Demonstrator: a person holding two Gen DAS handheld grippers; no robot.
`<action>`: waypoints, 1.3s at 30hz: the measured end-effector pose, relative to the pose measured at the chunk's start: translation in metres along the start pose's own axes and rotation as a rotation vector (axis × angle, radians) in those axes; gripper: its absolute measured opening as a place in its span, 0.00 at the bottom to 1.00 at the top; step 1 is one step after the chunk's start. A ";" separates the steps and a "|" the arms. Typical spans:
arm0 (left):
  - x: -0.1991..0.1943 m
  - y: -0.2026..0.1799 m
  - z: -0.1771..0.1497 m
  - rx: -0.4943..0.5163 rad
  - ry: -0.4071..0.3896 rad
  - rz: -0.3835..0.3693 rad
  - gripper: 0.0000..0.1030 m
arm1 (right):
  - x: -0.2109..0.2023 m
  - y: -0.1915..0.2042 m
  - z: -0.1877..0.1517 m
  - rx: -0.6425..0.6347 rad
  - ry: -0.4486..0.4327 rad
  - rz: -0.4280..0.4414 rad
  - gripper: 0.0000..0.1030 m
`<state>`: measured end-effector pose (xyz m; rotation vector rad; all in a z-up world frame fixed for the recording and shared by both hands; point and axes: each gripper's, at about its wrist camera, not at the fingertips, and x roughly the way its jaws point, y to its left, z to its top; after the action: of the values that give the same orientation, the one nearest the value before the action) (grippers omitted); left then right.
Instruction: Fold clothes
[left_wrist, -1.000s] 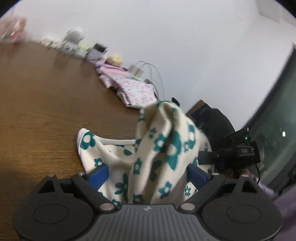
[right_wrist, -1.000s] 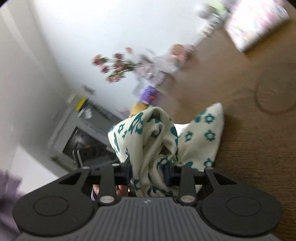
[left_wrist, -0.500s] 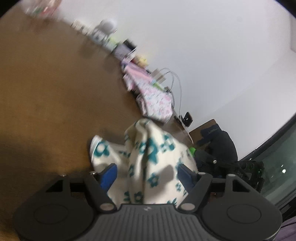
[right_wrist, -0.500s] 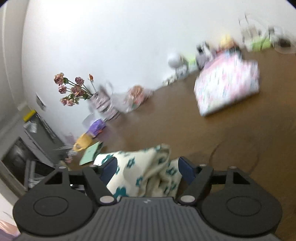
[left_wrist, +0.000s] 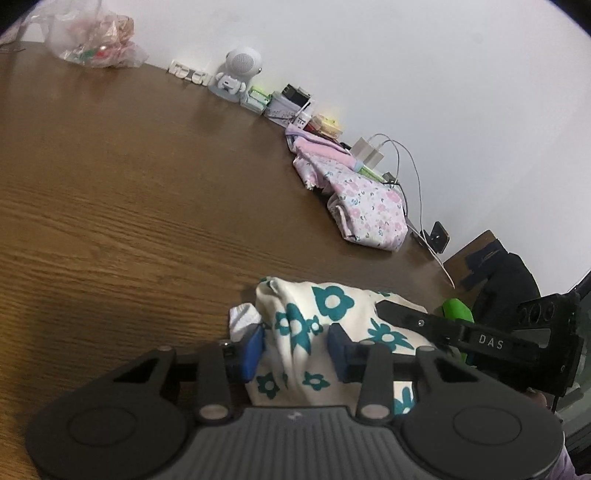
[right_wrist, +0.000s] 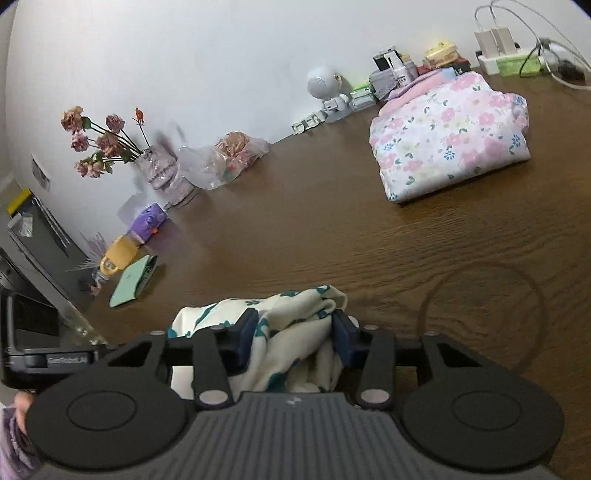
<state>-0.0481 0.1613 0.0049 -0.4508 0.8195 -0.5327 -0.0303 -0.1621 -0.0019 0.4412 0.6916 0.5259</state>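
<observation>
**Left wrist view and right wrist view: both tools at the cream garment**

Left wrist view. My left tool has its blue pads spread apart, with the cream garment with teal flowers bunched between them and lying on the brown tabletop; I cannot tell whether the pads press the cloth. My right tool reaches in from the right, over the same garment. Far ahead and to the right lies a folded pink floral garment.

Right wrist view. My right tool likewise stands with its pads spread, the cream garment heaped between them on the tabletop. The pink floral garment lies well ahead to the right; a vase of dried roses stands far ahead to the left.
</observation>
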 end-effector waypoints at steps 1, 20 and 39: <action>-0.002 0.001 0.001 -0.005 -0.007 -0.005 0.50 | 0.003 0.001 0.000 -0.003 0.006 -0.010 0.44; 0.027 -0.001 0.016 -0.052 0.077 -0.138 0.67 | -0.001 0.003 0.001 0.037 0.020 0.032 0.19; 0.000 -0.026 -0.002 0.028 -0.069 0.035 0.59 | -0.012 0.004 -0.014 0.050 -0.032 -0.033 0.29</action>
<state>-0.0566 0.1408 0.0180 -0.4264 0.7519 -0.4931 -0.0488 -0.1630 -0.0030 0.4835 0.6817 0.4702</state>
